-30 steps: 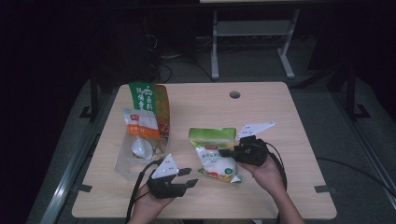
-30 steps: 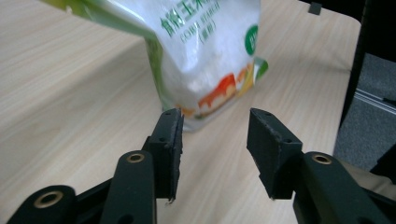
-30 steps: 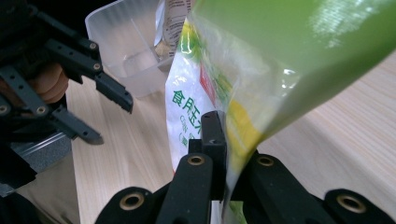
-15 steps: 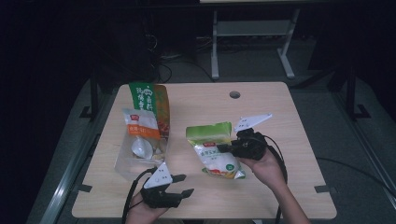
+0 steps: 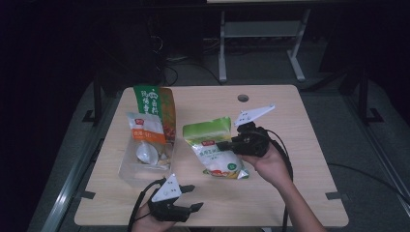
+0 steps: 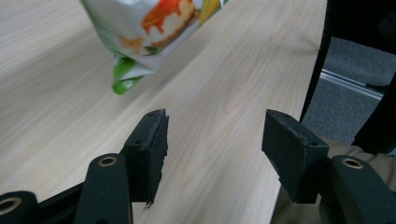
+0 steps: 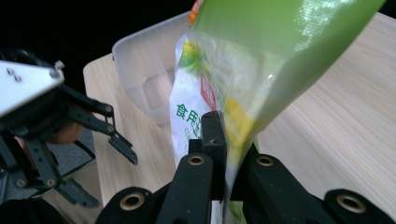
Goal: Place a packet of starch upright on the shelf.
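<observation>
clear tub (image 5: pixel 129 170) beside green bag (image 5: pixel 212 147)

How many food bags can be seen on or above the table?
3. A tall green-orange bag stands behind the clear box; a small orange-white bag sits in that box; the right gripper holds a green-white bag.

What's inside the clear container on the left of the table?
In the clear container lie a white spoon and an orange-and-white packet, which leans on its back edge. Whatever is under the packet is covered.
</observation>
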`<state>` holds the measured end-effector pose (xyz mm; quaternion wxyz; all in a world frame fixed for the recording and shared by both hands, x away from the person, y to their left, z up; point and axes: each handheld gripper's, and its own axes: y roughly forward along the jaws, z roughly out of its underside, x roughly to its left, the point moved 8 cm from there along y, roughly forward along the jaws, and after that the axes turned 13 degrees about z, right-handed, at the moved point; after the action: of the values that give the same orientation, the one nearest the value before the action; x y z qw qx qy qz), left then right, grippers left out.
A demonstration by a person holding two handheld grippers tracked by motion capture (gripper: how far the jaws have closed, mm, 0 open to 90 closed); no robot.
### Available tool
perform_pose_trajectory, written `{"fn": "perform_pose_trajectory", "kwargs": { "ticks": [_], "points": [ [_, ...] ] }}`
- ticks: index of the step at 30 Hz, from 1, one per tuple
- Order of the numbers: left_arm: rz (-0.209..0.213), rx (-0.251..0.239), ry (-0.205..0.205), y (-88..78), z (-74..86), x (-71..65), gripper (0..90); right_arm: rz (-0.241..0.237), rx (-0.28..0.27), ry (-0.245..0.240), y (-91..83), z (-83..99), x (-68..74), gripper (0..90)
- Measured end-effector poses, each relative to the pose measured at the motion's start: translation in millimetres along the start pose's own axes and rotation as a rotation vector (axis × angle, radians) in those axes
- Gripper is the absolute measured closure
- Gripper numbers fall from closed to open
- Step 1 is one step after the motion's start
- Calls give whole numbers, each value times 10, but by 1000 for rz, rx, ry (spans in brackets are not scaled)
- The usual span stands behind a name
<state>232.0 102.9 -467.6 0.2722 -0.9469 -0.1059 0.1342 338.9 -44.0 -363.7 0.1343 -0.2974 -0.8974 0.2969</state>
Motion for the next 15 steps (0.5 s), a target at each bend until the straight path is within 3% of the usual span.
{"fn": "perform_pose_trajectory", "kwargs": {
  "ticks": [9, 15],
  "points": [
    [10, 8, 24, 31, 2, -61, 393, -19, -18, -1, 6, -284, 71, 900],
    [4, 29, 45, 47, 14, -77, 381, -34, -29, -37, 30, -461, 135, 900]
  ]
}}
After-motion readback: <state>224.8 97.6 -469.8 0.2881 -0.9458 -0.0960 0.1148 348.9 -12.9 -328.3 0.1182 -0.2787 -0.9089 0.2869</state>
